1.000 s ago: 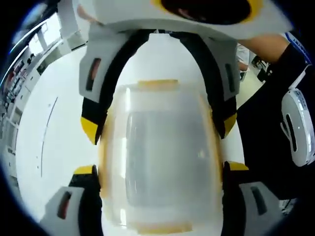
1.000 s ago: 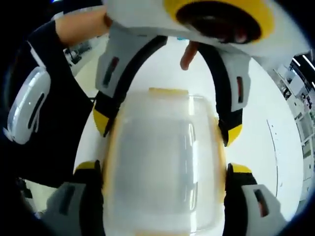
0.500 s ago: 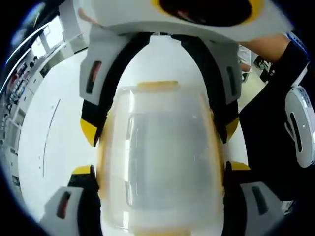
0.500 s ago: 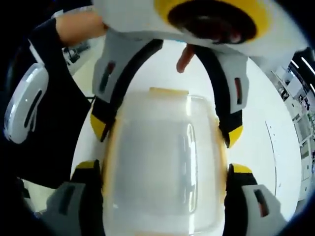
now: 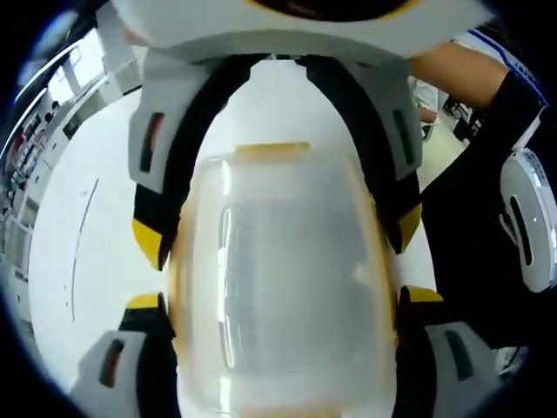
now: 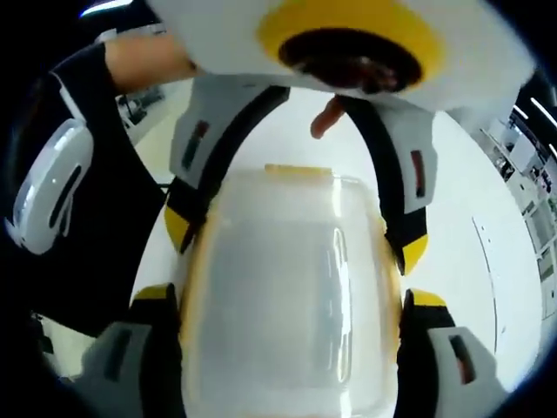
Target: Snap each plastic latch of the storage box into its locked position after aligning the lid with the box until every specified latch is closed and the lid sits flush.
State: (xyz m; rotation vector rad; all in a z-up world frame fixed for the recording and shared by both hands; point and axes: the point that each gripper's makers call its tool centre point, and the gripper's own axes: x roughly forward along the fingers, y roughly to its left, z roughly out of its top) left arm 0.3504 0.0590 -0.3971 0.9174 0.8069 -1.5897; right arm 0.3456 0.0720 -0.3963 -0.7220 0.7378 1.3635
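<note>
Storage box (image 5: 283, 279) (image 6: 287, 296) btwn jaws of both grippers, lid on.

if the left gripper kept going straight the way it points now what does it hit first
Most likely the right gripper, which faces it from the far side with its yellow-tipped jaws straddling the translucent storage box. The left gripper already straddles that box; depth is unclear.

Grey-white grippers w/ black inner arms, yellow-tipped jaws, red side slots; person's dark sleeve (image 5: 487, 200).
</note>
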